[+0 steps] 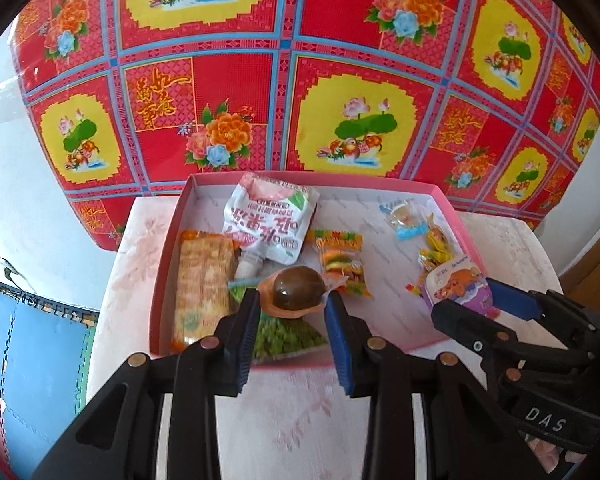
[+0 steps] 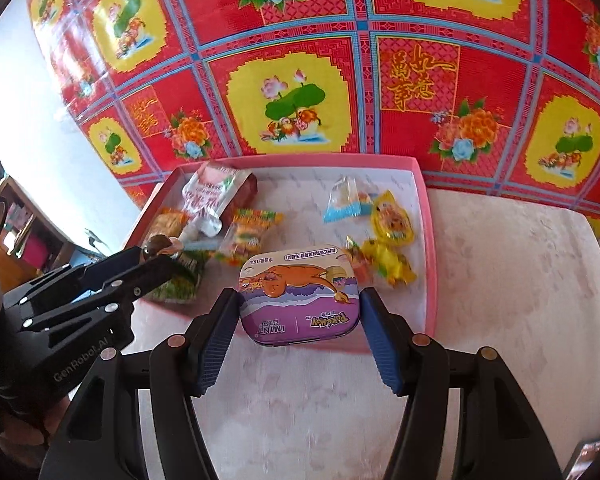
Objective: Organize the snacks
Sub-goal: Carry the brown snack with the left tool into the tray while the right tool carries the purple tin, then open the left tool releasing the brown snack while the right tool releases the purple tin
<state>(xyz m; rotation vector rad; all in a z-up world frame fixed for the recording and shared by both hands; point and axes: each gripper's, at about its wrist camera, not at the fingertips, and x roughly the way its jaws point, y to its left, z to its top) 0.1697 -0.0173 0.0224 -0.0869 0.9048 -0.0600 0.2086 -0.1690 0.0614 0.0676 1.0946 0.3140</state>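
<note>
Right gripper (image 2: 300,316): we clamp the purple mint tin (image 2: 298,302) at its sides, long axis left-right, over the pink tray's (image 2: 430,240) near edge.
Left gripper (image 1: 292,312): we pinch a brown egg packet (image 1: 298,288), nearly closed, long axis left-right.

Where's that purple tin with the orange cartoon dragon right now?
The purple mint tin is clamped between the right gripper pads, at the pink cardboard tray's near edge, just in front of the yellow-wrapped candies.

wall (image 1: 40,200) – white, bright | cloth (image 1: 284,80) – red, with flowers and ducks | table (image 2: 520,280) – pale pink | floor mat (image 1: 40,340) – blue | shelf (image 2: 24,224) – wood
</note>
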